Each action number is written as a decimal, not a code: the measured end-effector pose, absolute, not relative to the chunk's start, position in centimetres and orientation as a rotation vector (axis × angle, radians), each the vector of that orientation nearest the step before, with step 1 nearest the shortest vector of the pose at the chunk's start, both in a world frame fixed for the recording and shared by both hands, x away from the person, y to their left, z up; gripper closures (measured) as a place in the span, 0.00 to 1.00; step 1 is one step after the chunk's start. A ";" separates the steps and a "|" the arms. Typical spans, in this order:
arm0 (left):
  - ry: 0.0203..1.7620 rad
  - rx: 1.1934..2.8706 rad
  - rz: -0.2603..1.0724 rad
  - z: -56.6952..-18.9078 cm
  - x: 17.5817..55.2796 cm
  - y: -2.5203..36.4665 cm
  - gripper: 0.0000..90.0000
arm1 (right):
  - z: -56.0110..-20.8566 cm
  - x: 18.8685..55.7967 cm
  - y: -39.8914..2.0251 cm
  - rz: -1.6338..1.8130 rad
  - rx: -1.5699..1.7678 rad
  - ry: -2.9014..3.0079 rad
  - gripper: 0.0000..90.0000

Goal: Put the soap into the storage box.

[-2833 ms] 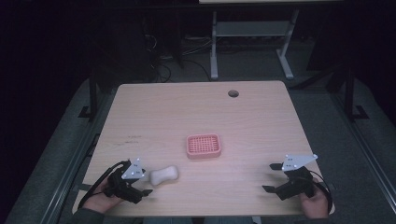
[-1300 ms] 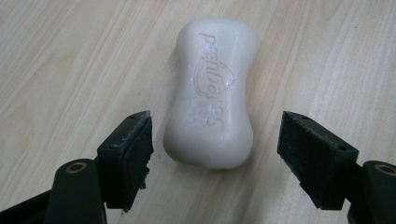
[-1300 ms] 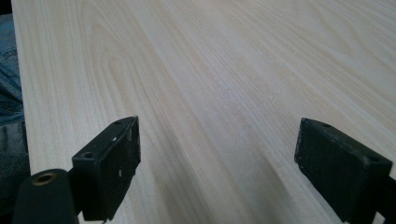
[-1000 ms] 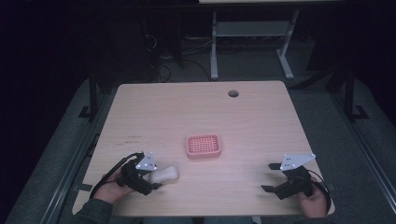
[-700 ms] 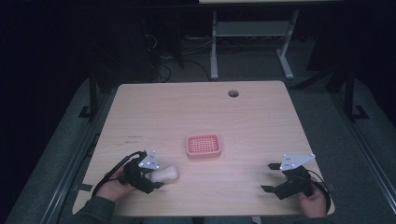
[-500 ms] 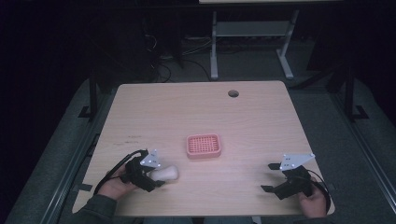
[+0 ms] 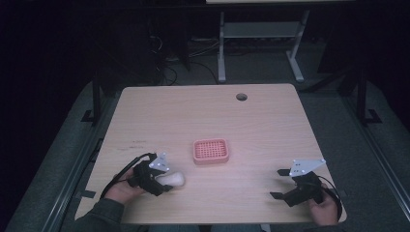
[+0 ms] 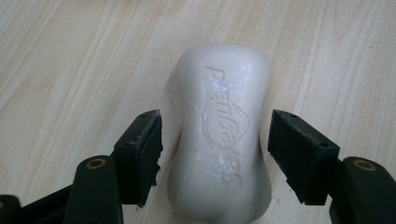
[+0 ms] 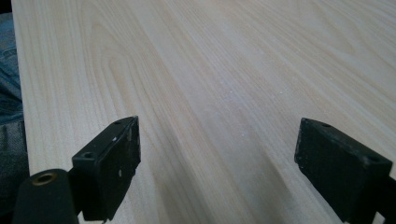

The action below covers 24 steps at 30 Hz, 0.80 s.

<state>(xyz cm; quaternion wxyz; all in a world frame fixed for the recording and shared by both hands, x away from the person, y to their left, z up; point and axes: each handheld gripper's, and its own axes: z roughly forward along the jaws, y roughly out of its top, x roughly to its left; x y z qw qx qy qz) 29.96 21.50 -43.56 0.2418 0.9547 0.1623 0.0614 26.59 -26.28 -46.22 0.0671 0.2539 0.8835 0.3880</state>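
A white soap bar (image 7: pixel 176 179) with raised lettering lies on the wooden table (image 7: pixel 203 116) near the front left. My left gripper (image 7: pixel 168 182) straddles it. In the left gripper view the soap bar (image 8: pixel 223 135) sits lengthwise between the two pads (image 8: pixel 142 149), with a narrow gap on each side. The jaws have just been closing around it, and the left gripper (image 8: pixel 215 140) counts as open. A pink slotted soap dish (image 7: pixel 211 151) stands empty at the table's middle. My right gripper (image 7: pixel 276 183) rests open near the front right, and the right gripper view has the right gripper (image 9: pixel 217 158) over bare wood.
A round cable hole (image 7: pixel 241 96) sits near the table's far edge. A metal frame (image 7: pixel 261 34) stands on the dark floor behind the table. The table's front edge lies just under both hands.
My left gripper slid right until its jaws came around the soap bar, and the jaws narrowed. The right gripper stayed put.
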 end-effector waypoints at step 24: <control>0.432 2.649 0.128 -44.3 30.4 21.0 0.50 | -46.2 26.6 -26.3 1.169 0.763 2.663 0.16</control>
